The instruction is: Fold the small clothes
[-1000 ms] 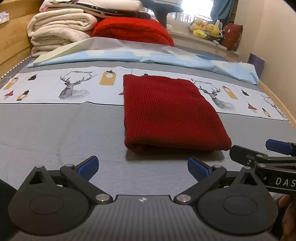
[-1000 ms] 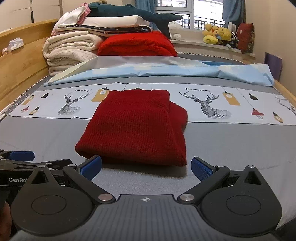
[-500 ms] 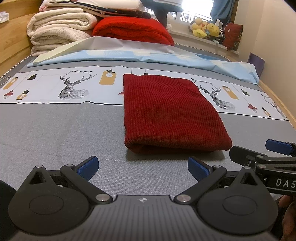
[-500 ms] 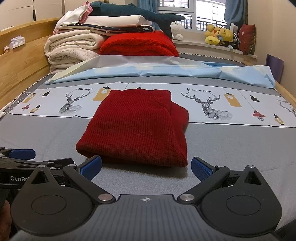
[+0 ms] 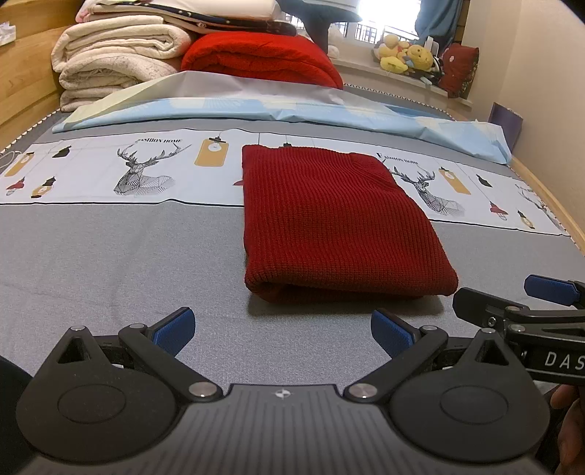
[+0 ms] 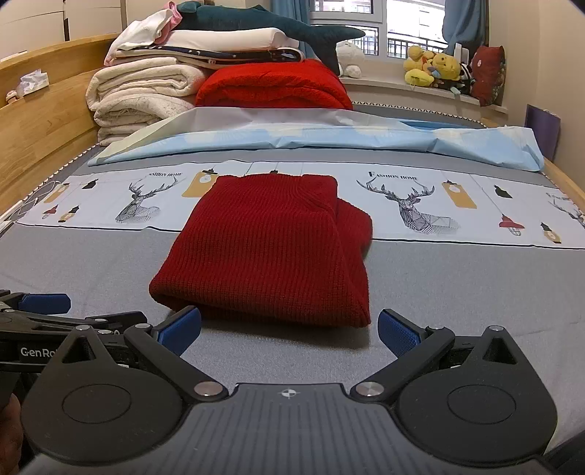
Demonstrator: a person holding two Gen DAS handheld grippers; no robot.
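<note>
On the bed [image 5: 109, 263], mid-frame: dark red knit sweater [image 5: 336, 223] folded into a thick rectangle, lying flat, far edge overlapping the deer-print sheet band [image 5: 146, 175], near edge on plain grey. From right wrist view, same sweater [image 6: 270, 252] with a second layer sticking out along its right side. Left tongs [image 5: 281, 329] spread wide, blue pads empty, low over the grey cover just short of the sweater's near fold, not touching. Right tongs [image 6: 289, 329] likewise released, holding nothing, left pad just beside the sweater's near edge. Each unit visible at the edge of the other's view, side by side. Behind: light blue quilt [image 6: 329, 142] across the bed, stacked cream blankets [image 6: 142, 95], red blanket [image 6: 274, 86], plush shark [image 6: 263, 25] on top, stuffed toys [image 6: 435, 69] on the windowsill.
</note>
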